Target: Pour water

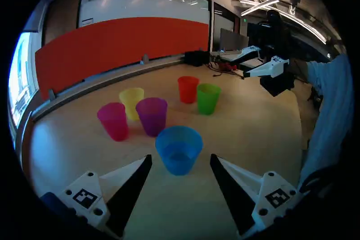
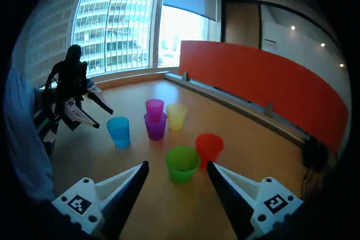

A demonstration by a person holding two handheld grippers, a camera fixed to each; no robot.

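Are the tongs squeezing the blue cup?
No, the left tongs are open, and the blue cup stands untouched between their tips.

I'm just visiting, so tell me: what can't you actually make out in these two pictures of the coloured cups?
Left gripper view: whether the red cup and green cup hold water; they are too far off, and tinted walls hide the insides.
Right gripper view: the base of the pink cup, hidden behind the purple cup.
Left gripper view: the person beyond a sleeve, cut off by the edge.
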